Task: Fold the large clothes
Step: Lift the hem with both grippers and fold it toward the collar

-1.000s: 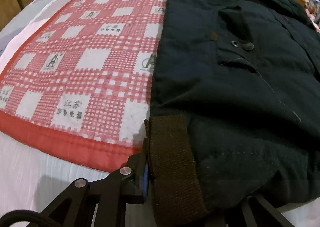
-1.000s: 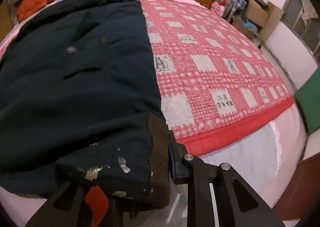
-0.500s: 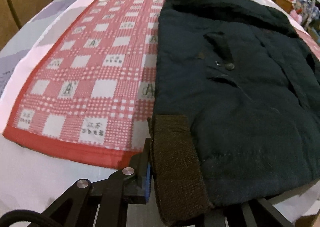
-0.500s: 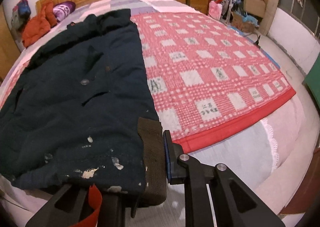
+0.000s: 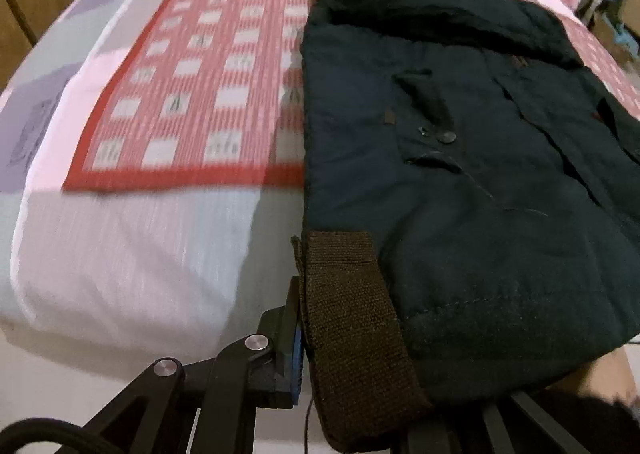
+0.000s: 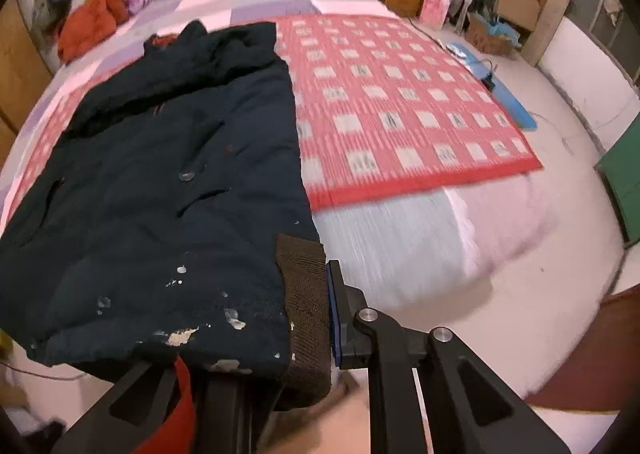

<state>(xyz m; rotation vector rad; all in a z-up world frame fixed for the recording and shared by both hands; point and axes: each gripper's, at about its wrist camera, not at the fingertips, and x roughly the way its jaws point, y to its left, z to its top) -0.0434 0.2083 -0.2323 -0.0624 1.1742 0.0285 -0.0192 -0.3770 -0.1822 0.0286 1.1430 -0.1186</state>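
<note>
With both cuffs pinched, time to carry the fold. Left gripper [image 5: 352, 366] clamped on a brown cuff [image 5: 348, 318], right gripper [image 6: 256, 354] clamped on the other cuff [image 6: 306, 310]. Coat [image 5: 460, 157] spread on the bed [image 5: 120, 254], hem end raised. Best kept level, hands moving together, edges landing square at the collar.

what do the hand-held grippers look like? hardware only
Both: matte black linkage arms with silver pivot pins and blue pads on the fingers. Left hand-held gripper has a black cable looping at the lower left. Right hand-held gripper shows a red piece by its left finger.
</note>
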